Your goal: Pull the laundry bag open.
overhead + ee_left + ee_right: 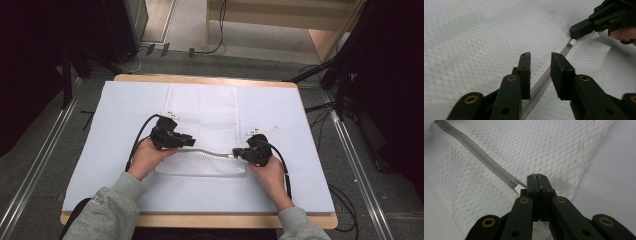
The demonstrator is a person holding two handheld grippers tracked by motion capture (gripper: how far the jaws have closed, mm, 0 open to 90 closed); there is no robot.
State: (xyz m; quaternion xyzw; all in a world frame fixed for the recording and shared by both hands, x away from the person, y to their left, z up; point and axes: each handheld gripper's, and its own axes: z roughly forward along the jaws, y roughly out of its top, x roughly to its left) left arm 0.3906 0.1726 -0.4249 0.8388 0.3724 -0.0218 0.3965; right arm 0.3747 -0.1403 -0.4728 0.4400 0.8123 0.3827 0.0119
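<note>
While the right gripper (537, 177) pinches the zipper pull (513, 183) of the mesh bag (202, 162) near the table's (310, 150) front edge, the left gripper (540, 56), jaws narrowly parted astride the zipper (541, 82), must clamp before pulling.

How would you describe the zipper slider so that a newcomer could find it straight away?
On the white mesh bag a grey zipper runs between the two grippers. The zipper slider sits at its end by the shut right gripper: a small brassy metal piece.

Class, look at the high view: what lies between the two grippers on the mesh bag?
A grey zipper runs across the mesh bag from the left gripper to the right gripper, in the high view.
</note>
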